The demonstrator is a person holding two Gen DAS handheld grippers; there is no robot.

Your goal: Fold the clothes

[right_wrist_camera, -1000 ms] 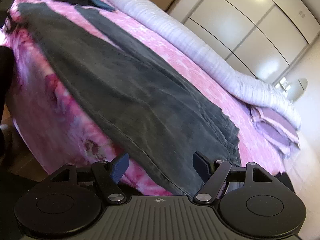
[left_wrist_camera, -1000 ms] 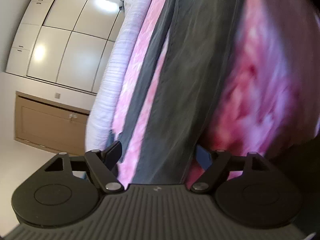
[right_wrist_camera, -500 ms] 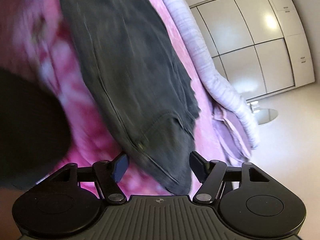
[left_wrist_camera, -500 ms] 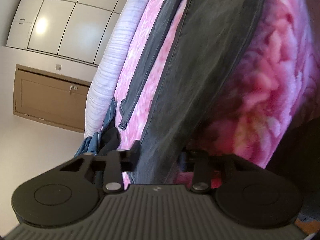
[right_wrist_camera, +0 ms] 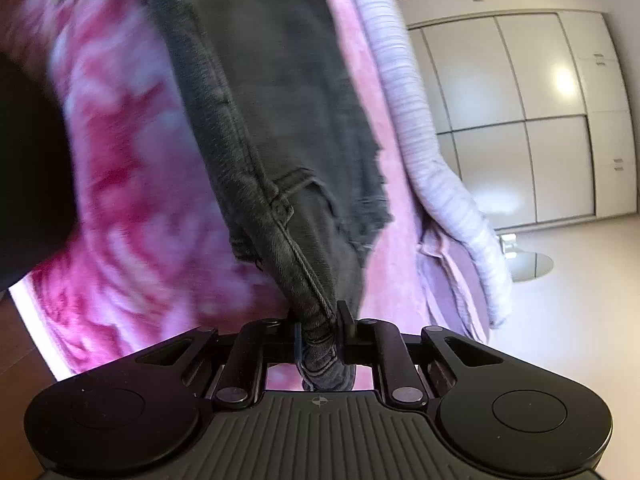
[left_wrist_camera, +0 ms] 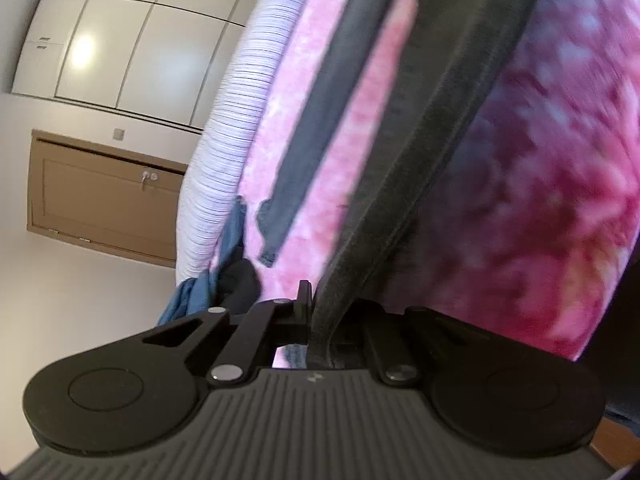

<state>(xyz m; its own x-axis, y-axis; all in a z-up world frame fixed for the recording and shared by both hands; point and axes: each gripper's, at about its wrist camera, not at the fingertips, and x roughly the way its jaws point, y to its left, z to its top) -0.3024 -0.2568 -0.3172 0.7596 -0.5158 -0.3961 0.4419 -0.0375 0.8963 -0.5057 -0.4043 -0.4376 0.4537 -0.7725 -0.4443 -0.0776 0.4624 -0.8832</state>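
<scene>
Dark grey jeans [left_wrist_camera: 432,128] lie spread on a pink and red fleece blanket [left_wrist_camera: 560,208] over a bed. My left gripper [left_wrist_camera: 320,312] is shut on the hem end of one trouser leg. My right gripper [right_wrist_camera: 320,332] is shut on the waistband corner of the same jeans [right_wrist_camera: 280,120], beside a belt loop. The second leg [left_wrist_camera: 312,128] lies flat farther back on the blanket [right_wrist_camera: 132,184].
A rolled white striped duvet [left_wrist_camera: 228,136] runs along the far side of the bed, also in the right wrist view [right_wrist_camera: 424,128]. Blue clothes [left_wrist_camera: 196,292] lie at its end. Lilac pillows [right_wrist_camera: 452,288] sit near the waistband. White wardrobes [left_wrist_camera: 120,40] and a wooden door [left_wrist_camera: 100,200] stand behind.
Both grippers were open around the jeans' edges and have closed on the fabric, the left on the leg hem, the right on the waistband. Both views have rolled.
</scene>
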